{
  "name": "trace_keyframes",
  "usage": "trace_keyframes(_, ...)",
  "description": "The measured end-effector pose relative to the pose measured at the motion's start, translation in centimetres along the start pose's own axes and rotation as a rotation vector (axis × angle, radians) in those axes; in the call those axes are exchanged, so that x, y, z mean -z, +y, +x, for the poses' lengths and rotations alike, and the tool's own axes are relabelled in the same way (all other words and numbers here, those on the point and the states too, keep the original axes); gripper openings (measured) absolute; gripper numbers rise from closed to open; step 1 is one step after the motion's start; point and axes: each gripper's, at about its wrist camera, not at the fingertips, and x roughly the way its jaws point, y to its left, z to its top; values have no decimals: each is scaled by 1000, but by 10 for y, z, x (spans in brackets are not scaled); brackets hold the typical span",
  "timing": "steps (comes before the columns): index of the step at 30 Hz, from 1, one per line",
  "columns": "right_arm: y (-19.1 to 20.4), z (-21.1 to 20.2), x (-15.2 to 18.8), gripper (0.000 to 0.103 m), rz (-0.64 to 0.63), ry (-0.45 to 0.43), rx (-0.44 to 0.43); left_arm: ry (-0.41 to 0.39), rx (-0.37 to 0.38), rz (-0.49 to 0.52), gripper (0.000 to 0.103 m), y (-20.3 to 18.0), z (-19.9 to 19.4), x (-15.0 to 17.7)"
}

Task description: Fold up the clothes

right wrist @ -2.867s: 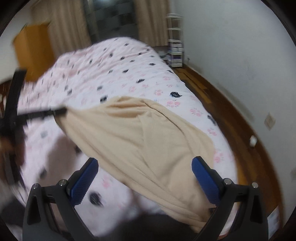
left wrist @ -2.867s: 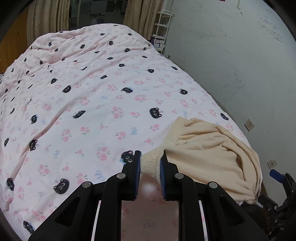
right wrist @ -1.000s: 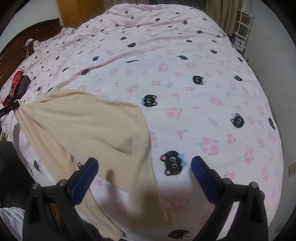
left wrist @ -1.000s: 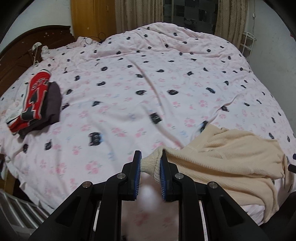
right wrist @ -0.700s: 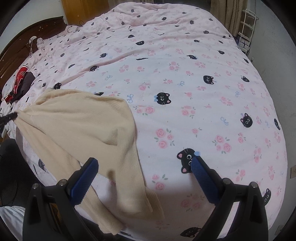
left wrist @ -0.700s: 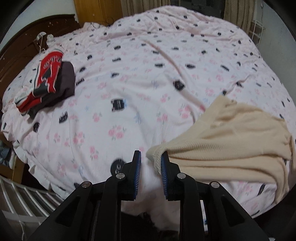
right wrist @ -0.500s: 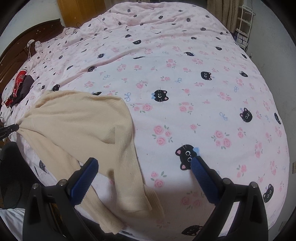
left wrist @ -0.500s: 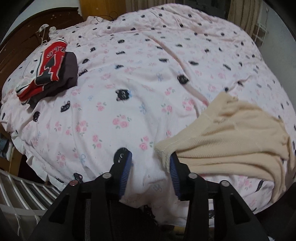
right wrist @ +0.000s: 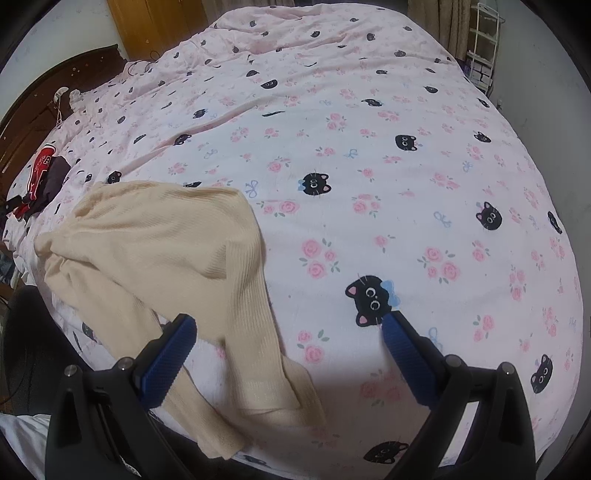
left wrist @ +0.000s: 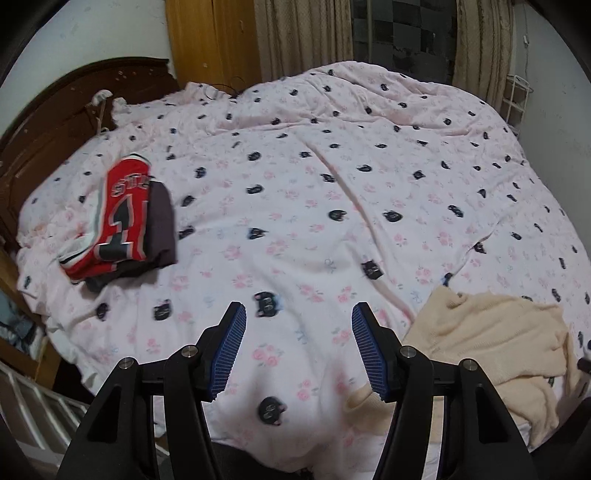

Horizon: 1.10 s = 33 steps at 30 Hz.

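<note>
- The left gripper (left wrist: pixel 298 347) hangs over the near edge of the bed, its jaws opening with only the pink cat-print duvet (left wrist: pixel 332 192) between them — nothing held.
- The cream ribbed sweater (right wrist: pixel 159 254) lies rumpled at the bed's near edge; one cuff lies just beside the left gripper's right finger, clear of the pads.
- The right gripper (right wrist: pixel 288 338) stands spread wide above the sweater's sleeve, which runs down between its fingers without touching either blue pad.
- A folded red jersey (left wrist: pixel 114 218) on a dark garment (left wrist: pixel 160 229) sits well apart, toward the dark wooden headboard (left wrist: pixel 55 122).
- Beyond the bed: beige curtains (left wrist: pixel 303 33), a wooden wardrobe (left wrist: pixel 210 40) and a white wire rack (right wrist: pixel 484 48) by the wall.
</note>
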Motion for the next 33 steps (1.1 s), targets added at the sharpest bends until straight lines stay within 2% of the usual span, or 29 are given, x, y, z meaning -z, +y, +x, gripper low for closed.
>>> trace_keyframes(4, -2, 4, 4, 102, 11, 18, -4, 70, 174, 85, 55, -33, 34, -11)
trace_keyframes(10, -3, -3, 10, 102, 10, 12, -1, 179, 327, 209, 55, -90, 93, -10)
trace_keyframes(14, -6, -8, 15, 102, 14, 14, 6, 223, 368, 214, 52, -103, 114, -11)
trace_keyframes(16, -9, -8, 18, 102, 23, 19, 3, 218, 385, 223, 40, -106, 114, -12)
trace_keyframes(17, -10, -7, 19, 102, 26, 23, 1, 217, 388, 229, 29, -109, 112, -12)
trace_keyframes(18, -11, -6, 20, 102, 29, 28, -2, 216, 391, 236, 24, -111, 111, -12)
trace_keyframes(27, -4, 2, 19, 102, 17, 38, -15, 217, 394, 303, 21, -125, 102, -6)
trace_keyframes(33, 0, 6, 19, 102, 14, 43, -19, 246, 367, 331, 22, -135, 115, 0)
